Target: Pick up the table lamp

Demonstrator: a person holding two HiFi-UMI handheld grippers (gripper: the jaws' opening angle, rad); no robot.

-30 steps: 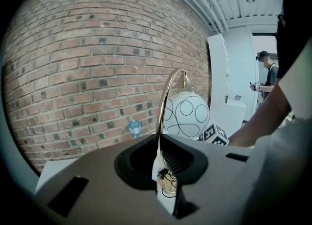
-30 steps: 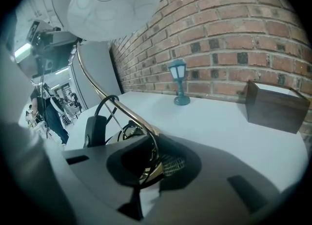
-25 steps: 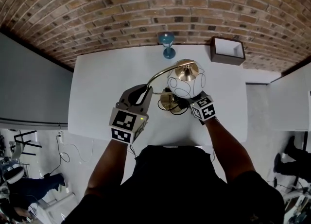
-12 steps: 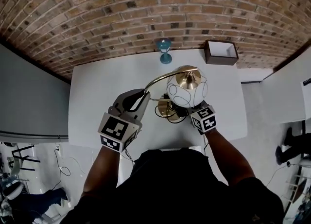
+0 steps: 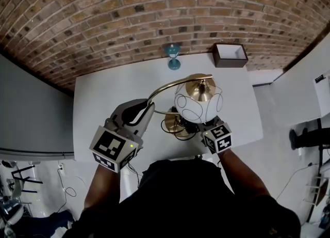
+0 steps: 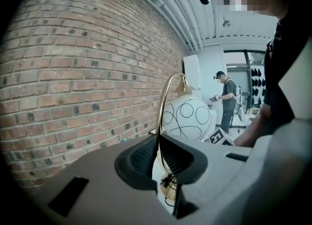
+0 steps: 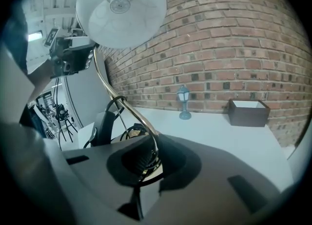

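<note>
Lamp (image 5: 198, 105): held over the near middle of the table (image 5: 103, 102), between the two grippers, just in front of the person's chest.
Shade (image 5: 192, 109): white globe with thin black loops, hanging from the far end of the stem, directly above the right gripper.
Stem (image 6: 164, 107): thin brass arc, rising from the base and curving over to the shade.
Base (image 5: 172, 125): round, brass, under the shade. Cannot tell whether it is clear of the table.
Cord (image 7: 114, 104): black, looped beside the base.
Left gripper (image 6: 158, 146): clenched on the stem, which passes upright through the narrow slit between the pads.
Right gripper (image 7: 151, 153): clenched on the low end of the stem just above the base, with loops of cord at the pads. Its marker cube shows below the shade in the head view.
Blue figurine (image 5: 173, 56): upright at the far table edge, well apart from the lamp.
Box (image 5: 229, 64): dark, white inside, at the far right corner.
Wall (image 5: 154, 15): brick, behind the table.
</note>
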